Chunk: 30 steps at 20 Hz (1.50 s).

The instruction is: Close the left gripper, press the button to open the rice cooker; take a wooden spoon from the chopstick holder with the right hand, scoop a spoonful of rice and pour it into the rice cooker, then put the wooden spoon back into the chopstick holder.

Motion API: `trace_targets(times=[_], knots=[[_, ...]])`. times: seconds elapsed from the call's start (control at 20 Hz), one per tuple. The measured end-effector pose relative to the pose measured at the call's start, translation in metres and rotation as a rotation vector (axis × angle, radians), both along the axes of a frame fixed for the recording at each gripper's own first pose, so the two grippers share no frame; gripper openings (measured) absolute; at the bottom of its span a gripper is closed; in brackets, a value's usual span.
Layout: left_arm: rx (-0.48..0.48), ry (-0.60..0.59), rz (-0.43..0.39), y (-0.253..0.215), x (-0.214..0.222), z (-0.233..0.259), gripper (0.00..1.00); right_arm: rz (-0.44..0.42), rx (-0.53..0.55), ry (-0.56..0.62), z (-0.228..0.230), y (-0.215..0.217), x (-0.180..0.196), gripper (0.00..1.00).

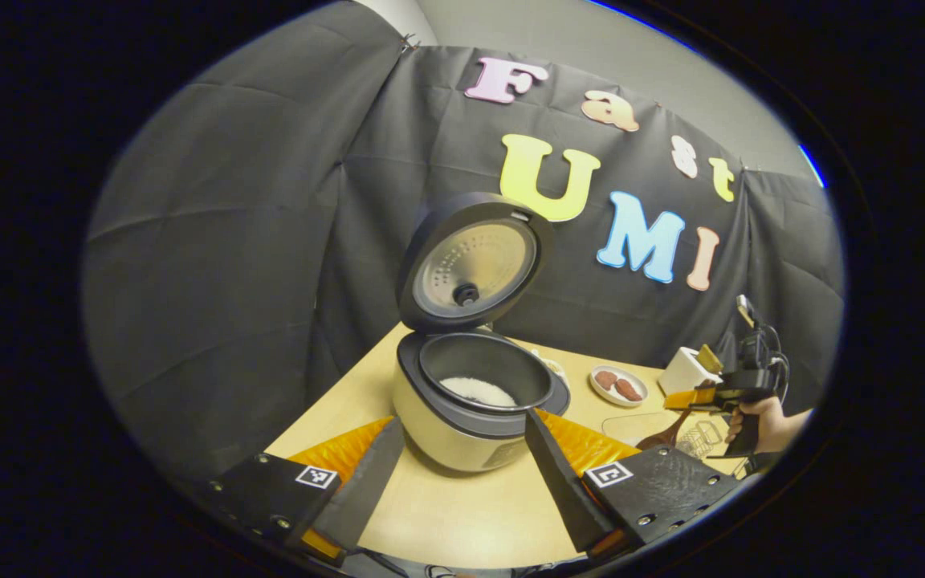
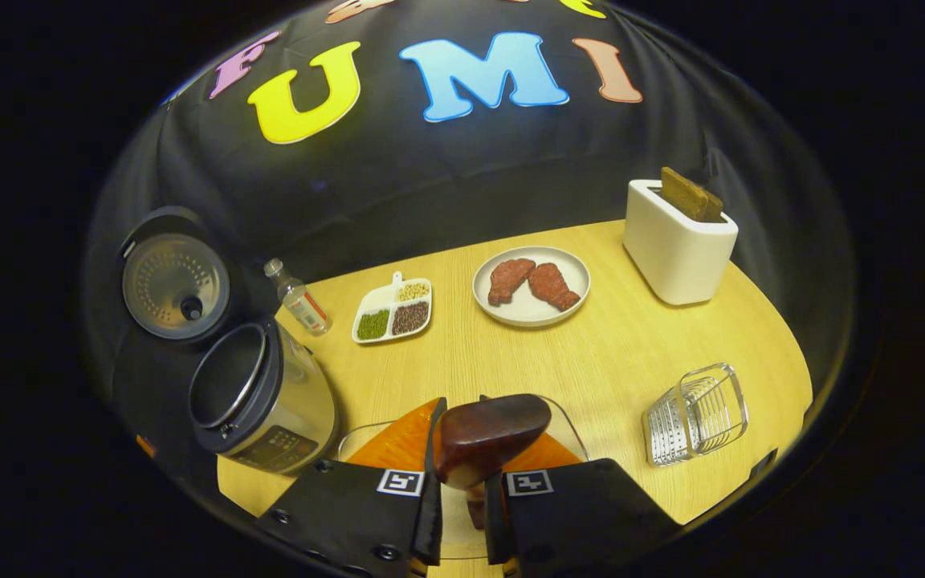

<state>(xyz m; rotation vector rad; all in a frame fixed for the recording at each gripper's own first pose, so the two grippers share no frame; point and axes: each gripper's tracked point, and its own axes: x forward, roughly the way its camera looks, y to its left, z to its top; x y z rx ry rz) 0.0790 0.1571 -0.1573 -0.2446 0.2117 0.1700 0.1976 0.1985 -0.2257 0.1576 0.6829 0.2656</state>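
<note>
Standing open: rice cooker [image 2: 258,401], lid raised, at the desk [image 2: 615,361] left edge.
Left hand-held gripper [image 1: 462,474]: jaws spread, empty, flanking cooker.
Right hand-held gripper [image 2: 458,498]: clamped on wooden spoon [image 2: 488,437].
Bare desk: centre.
Obstacles: sectioned dish [image 2: 393,310], plate [image 2: 531,285], toaster [image 2: 678,241].
Chopstick holder [image 2: 697,415]: right edge.

Mock kitchen booth: rice cooker [image 1: 462,409], toaster [image 2: 678,241], cloth wall [image 1: 230,241].
</note>
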Motion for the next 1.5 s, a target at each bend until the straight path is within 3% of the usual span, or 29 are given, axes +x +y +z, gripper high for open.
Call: trace_targets(times=[0.35, 0.55, 0.7, 1.5], knots=[[-0.024, -0.01, -0.005, -0.009, 0.0, 0.005, 0.95, 0.001, 0.112, 0.075, -0.005, 0.03, -0.022, 0.22], [-0.003, -0.023, -0.015, -0.008, -0.001, 0.01, 0.96, -0.025, 0.286, 0.188, -0.001, 0.056, -0.035, 0.23], [0.009, -0.031, -0.016, -0.007, -0.002, 0.016, 0.95, -0.04, 0.294, 0.201, -0.002, 0.051, -0.033, 0.23], [0.071, -0.051, 0.002, -0.003, -0.003, 0.032, 0.96, -0.387, 0.673, 0.183, 0.058, -0.046, 0.012, 0.23]])
